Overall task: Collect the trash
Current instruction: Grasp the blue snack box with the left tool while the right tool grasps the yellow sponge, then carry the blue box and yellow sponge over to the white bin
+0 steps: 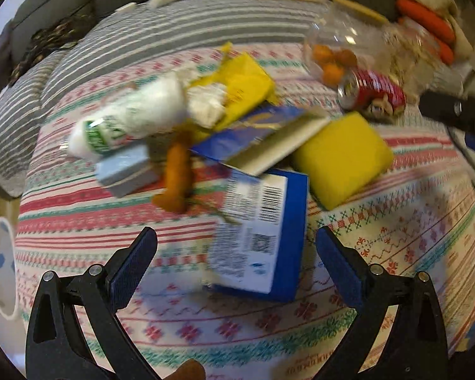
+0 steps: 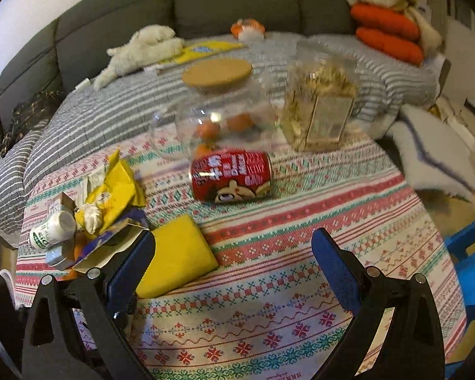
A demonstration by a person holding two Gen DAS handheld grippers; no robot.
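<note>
Nearest your wide-open, empty left gripper [image 1: 236,243] lies a glossy blue carton [image 1: 262,231] on the woven patterned tablecloth [image 1: 395,253], while only your right gripper [image 2: 229,247], equally spread and empty, shows the cork-lidded glass jar [image 2: 218,107] behind the dented red can [image 2: 231,175].

The can [image 2: 231,175] lies before the jar [image 2: 218,110], seemingly touching.

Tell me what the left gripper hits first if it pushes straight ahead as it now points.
Most likely the blue carton, lying on the tablecloth between the open fingers of the left gripper. Depth is hard to judge through the fisheye blur.
</note>
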